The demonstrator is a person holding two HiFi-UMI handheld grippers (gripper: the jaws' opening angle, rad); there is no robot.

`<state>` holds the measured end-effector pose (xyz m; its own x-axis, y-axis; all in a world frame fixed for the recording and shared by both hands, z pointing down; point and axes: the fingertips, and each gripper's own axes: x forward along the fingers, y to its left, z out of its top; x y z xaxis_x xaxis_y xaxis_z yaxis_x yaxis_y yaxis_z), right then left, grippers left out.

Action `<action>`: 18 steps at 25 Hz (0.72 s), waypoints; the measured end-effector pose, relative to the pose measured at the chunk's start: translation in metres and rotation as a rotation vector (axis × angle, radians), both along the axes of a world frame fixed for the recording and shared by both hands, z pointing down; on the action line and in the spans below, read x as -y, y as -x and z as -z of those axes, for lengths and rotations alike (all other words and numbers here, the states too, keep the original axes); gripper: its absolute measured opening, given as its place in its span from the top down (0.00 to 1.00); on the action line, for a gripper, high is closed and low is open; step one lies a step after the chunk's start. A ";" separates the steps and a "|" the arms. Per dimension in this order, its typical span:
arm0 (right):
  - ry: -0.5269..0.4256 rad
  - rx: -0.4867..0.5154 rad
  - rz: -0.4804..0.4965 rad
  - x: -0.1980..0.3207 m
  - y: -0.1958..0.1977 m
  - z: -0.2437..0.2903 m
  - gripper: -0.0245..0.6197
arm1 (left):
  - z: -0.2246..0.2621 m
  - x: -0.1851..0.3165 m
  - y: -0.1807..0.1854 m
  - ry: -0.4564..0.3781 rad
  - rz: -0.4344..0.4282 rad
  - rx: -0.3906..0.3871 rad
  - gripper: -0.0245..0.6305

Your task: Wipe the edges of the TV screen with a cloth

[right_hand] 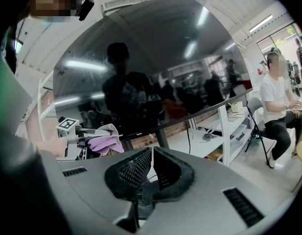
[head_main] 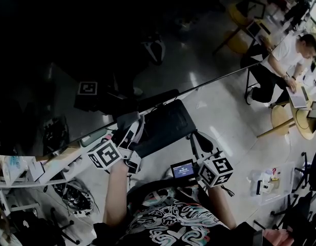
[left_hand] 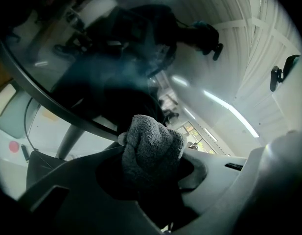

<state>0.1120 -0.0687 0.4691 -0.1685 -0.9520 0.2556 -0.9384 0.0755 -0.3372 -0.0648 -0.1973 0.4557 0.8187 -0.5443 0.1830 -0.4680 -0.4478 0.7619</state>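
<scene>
- Holding the cloth [left_hand: 153, 141] bunched between its two jaws, the left tool [left_hand: 153, 174] is clamped firmly on it, and a rounded wad of fabric sticks out past the jaw tips.
- That wad sits right at the lower edge [left_hand: 58, 106] of the TV screen [right_hand: 155, 58], toward the person's left end of it. It appears to touch the frame, though the contact itself cannot be confirmed.
- The right tool [right_hand: 151, 168] hangs well apart from the screen, its jaws closed together on nothing, so it plays no part in the wipe.
- The step in hand looks like a pass along the bottom edge. Doing it well probably means leading with the fabric only, so that no hard jaw tip meets the glass.
- A light, even press seems wise, since the panel rests on a slim stand [right_hand: 163, 140] and could rock.
- The run to the right is long. Sliding along the frame line in one direction, rather than dabbing, should cover it without gaps.
- The grip deserves a check at the corner, where the wad could snag and pull loose.
</scene>
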 end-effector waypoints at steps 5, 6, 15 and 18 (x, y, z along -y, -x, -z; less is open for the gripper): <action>0.000 -0.002 0.005 0.001 0.003 0.001 0.91 | -0.002 0.000 -0.006 0.012 -0.016 -0.008 0.72; 0.001 -0.002 0.003 0.000 0.003 0.000 0.91 | -0.003 -0.001 -0.008 0.014 -0.020 -0.011 0.72; 0.016 0.006 -0.030 -0.005 -0.006 -0.006 0.91 | -0.004 0.001 -0.025 0.031 -0.057 -0.041 0.72; 0.019 0.010 -0.039 -0.007 -0.010 -0.007 0.91 | -0.006 0.000 -0.033 0.044 -0.071 -0.050 0.72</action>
